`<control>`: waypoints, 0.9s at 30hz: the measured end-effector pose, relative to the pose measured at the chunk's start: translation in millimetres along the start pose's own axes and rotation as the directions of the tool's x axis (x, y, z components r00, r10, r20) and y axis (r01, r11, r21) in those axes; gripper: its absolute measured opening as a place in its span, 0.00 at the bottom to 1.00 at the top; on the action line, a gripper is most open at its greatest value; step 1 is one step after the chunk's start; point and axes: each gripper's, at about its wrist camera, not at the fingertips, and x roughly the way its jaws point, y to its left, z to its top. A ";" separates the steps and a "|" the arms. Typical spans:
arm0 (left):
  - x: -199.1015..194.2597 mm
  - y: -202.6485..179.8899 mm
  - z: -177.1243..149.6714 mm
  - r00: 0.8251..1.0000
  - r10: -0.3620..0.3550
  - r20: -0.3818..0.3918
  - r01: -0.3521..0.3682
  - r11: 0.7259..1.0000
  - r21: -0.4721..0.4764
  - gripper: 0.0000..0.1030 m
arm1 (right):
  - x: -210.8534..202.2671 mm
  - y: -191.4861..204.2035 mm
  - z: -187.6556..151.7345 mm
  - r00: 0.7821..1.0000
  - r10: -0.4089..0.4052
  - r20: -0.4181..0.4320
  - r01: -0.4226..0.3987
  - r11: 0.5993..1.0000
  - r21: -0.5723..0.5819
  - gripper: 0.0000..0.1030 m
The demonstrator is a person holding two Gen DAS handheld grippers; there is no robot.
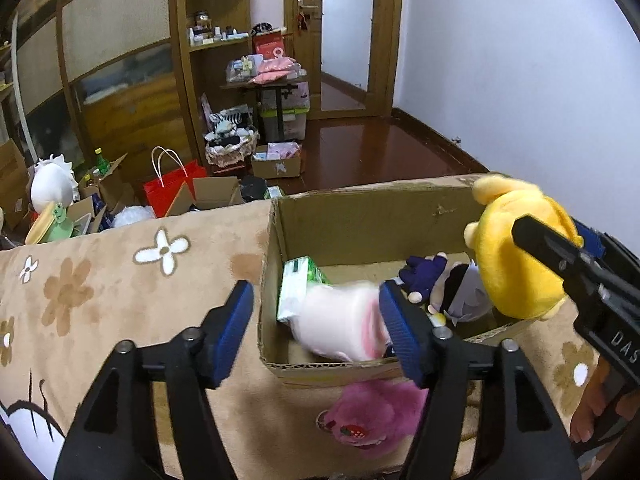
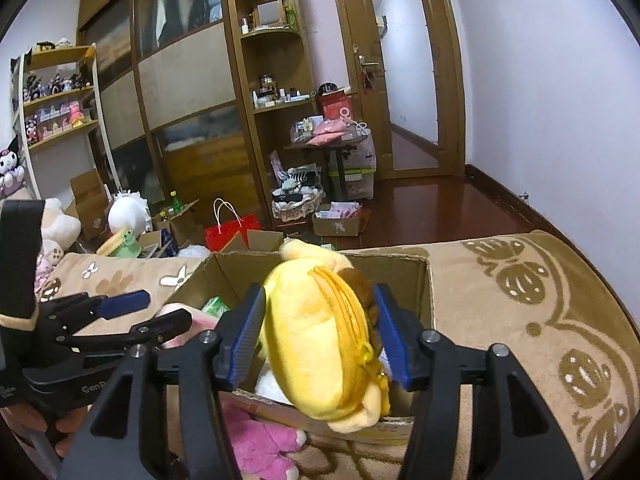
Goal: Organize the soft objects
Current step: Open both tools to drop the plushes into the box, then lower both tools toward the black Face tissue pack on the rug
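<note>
A cardboard box (image 1: 360, 216) stands open on a tan flowered blanket (image 1: 100, 280); it also shows in the right wrist view (image 2: 224, 268). My right gripper (image 2: 320, 336) is shut on a yellow plush toy (image 2: 316, 328) and holds it over the box's right side; the toy also shows in the left wrist view (image 1: 516, 256). My left gripper (image 1: 316, 332) is open over the box's near left wall. A blurred pale pink plush (image 1: 340, 320) is in the box just past it. A dark blue and white doll (image 1: 444, 280) and a green packet (image 1: 296, 284) lie in the box. A magenta plush (image 1: 372, 416) lies in front of the box.
The blanket's far edge drops to a wooden floor (image 1: 380, 144) cluttered with boxes, a red paper bag (image 1: 168, 188) and a white plush (image 1: 52, 184). A wardrobe (image 2: 180, 92), shelves and a small loaded table (image 1: 268, 80) stand behind. A door (image 2: 404, 72) is open at the back right.
</note>
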 end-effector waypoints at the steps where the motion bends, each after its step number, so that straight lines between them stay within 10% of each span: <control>1: -2.1 1.1 0.6 1.000 0.004 0.007 -0.004 1.000 -0.002 0.69 | -0.2 0.6 -0.3 1.000 -0.001 0.000 0.001 1.000 -0.001 0.65; 27: -57.2 25.0 -16.2 0.997 -0.041 -0.058 0.040 0.999 -0.032 0.94 | -63.6 20.4 -18.7 1.000 0.012 -0.017 -0.012 1.000 0.001 1.00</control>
